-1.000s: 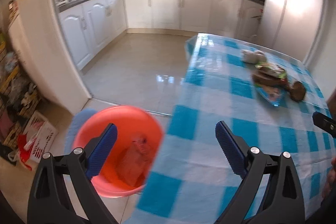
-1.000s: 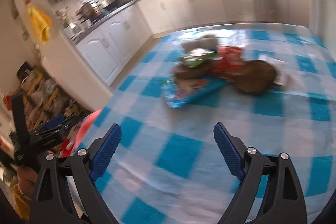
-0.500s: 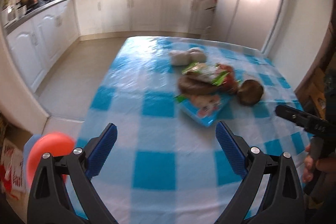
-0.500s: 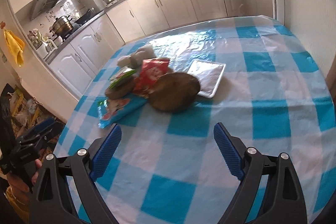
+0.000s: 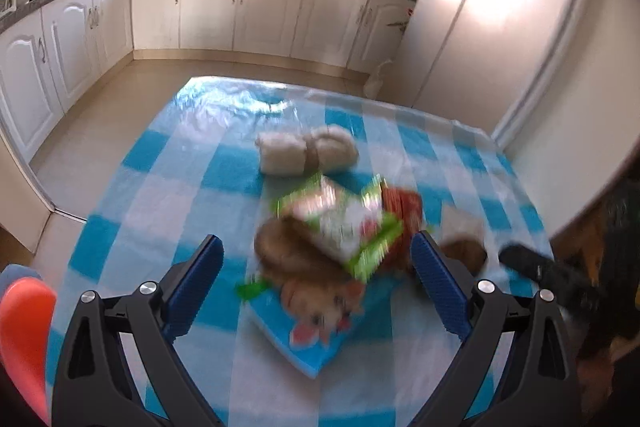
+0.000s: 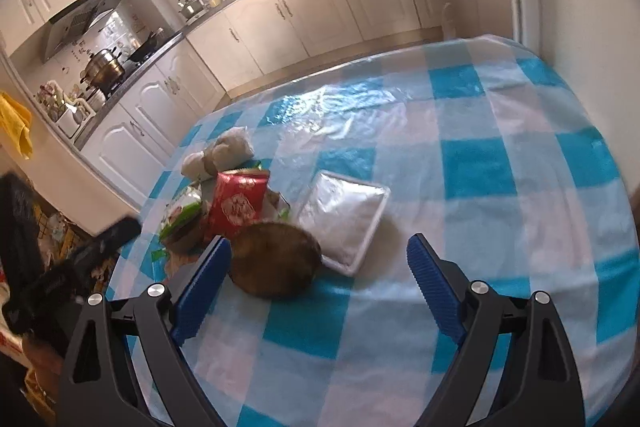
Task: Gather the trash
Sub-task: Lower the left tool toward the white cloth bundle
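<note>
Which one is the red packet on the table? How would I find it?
Look at the blue-and-white checked table and find the heap of trash near its left side. The red packet stands just behind the round brown disc; it is the only bright red thing there.

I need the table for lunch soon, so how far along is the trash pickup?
Barely begun. Nothing is in hand: the left gripper and right gripper are both open and empty. Left on the checked tablecloth: the red packet, green wrapper, blue packet, brown disc, white tray and pale bundle. The red bin sits at the left gripper's view edge, contents unseen.
</note>
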Available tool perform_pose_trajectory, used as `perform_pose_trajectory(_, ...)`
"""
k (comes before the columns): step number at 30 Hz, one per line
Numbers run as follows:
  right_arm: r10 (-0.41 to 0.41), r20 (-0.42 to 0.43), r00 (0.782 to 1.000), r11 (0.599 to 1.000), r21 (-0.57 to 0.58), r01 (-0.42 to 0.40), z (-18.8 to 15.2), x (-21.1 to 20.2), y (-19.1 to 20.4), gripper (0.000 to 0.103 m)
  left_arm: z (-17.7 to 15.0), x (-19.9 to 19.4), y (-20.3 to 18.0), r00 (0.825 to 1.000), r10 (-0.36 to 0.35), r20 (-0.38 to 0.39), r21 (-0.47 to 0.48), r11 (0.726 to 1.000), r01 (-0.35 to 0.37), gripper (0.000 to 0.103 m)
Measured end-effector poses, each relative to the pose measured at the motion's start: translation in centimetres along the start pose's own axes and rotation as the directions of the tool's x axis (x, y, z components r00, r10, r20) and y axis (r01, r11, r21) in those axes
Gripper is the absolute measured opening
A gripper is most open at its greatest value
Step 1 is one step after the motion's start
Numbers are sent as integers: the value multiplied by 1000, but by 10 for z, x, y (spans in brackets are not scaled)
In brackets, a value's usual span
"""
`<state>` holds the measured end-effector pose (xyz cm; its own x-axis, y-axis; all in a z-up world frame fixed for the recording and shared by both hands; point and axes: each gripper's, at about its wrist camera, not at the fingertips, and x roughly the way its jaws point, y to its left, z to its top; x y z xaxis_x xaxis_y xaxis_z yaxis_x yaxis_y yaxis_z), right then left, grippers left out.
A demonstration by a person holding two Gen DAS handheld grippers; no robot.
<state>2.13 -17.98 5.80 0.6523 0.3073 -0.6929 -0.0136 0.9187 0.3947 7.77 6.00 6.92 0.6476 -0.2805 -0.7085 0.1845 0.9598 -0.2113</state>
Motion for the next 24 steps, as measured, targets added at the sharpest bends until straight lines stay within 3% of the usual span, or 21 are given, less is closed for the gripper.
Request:
perform_pose_trajectory(3, 6, 0, 1000, 1000, -17, -6, 7, 4, 6, 89, 29, 16, 4, 1000, 26, 16, -14, 1000, -25, 95)
perform_pose_trajectory(5, 15, 3, 1000, 1000, -24, -15, 9, 4, 9, 89, 48, 32, 5, 999, 32, -16, -4, 999, -32, 95)
perform_pose_trajectory(9, 18, 1, 1000, 999, -36, -18, 12, 7, 6, 89, 74, 63, -5, 997, 18, -76, 151, 988, -6, 95)
perform_pose_trajectory(11, 17, -5, 1000, 1000, -26, -17, 11, 7, -2, 89, 83, 77, -12, 991, -42, -126, 261, 963, 74, 95)
perform_pose_trajectory(14, 9, -14, 1000, 1000, -6, -9, 7, 7, -13, 89, 89, 95, -18, 981, -23, -193, 396, 913, 100, 95)
perform_pose_trajectory(16, 5, -20, 1000, 1000, 7, -5, 5, 7, -20, 89, 91, 107, -18, 967, -35, -251, 434, 890, 144, 95)
perform_pose_trajectory(18, 8, -26, 1000, 1000, 15, -7, 5, 9, -23, 89, 92, 116, -15, 961, -5, -276, 453, 881, 135, 95)
perform_pose_trajectory(24, 51, -41, 998, 998, -23, -52, 4, 18, -15, 89, 81, 132, -14, 939, -9, -343, 476, 860, 183, 95)
